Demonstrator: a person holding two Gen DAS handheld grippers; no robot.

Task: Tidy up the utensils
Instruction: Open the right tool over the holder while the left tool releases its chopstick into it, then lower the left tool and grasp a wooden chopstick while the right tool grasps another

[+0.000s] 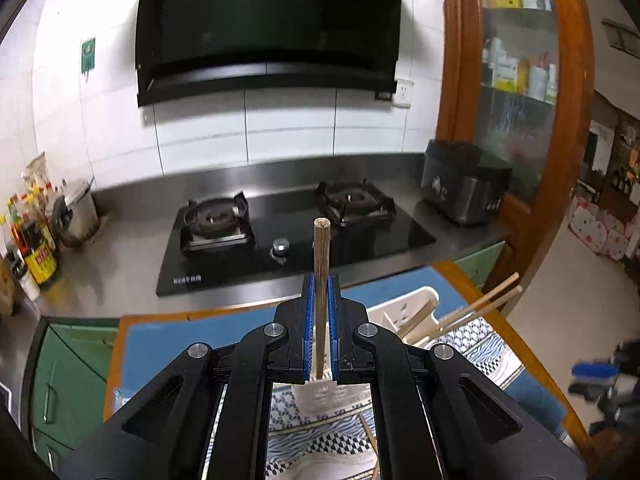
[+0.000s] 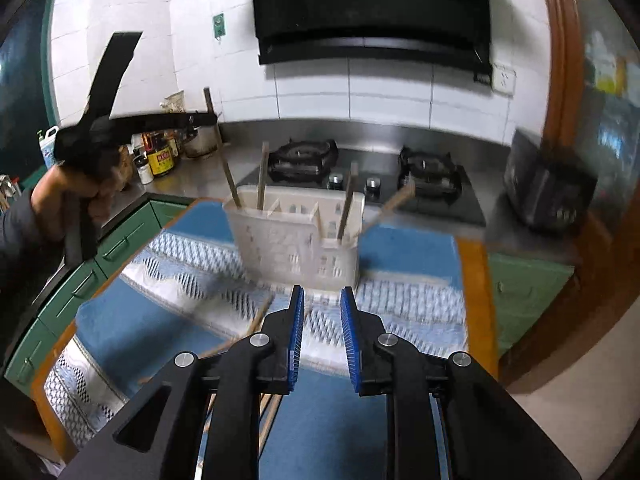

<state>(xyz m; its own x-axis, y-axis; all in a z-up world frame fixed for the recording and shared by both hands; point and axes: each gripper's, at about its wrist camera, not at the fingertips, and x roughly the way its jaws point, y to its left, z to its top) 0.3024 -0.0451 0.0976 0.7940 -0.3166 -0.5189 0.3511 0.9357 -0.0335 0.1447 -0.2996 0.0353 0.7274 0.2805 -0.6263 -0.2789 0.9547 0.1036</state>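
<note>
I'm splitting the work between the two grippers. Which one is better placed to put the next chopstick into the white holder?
Left. The left gripper is already shut on a chopstick, held upright above the white holder. The right gripper is open and holds nothing; it would first have to pick one off the cloth.

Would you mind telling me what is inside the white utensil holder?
The white holder has several wooden chopsticks standing or leaning in its compartments. Its walls hide their lower ends and the bottom, so anything lying lower down cannot be seen.
</note>
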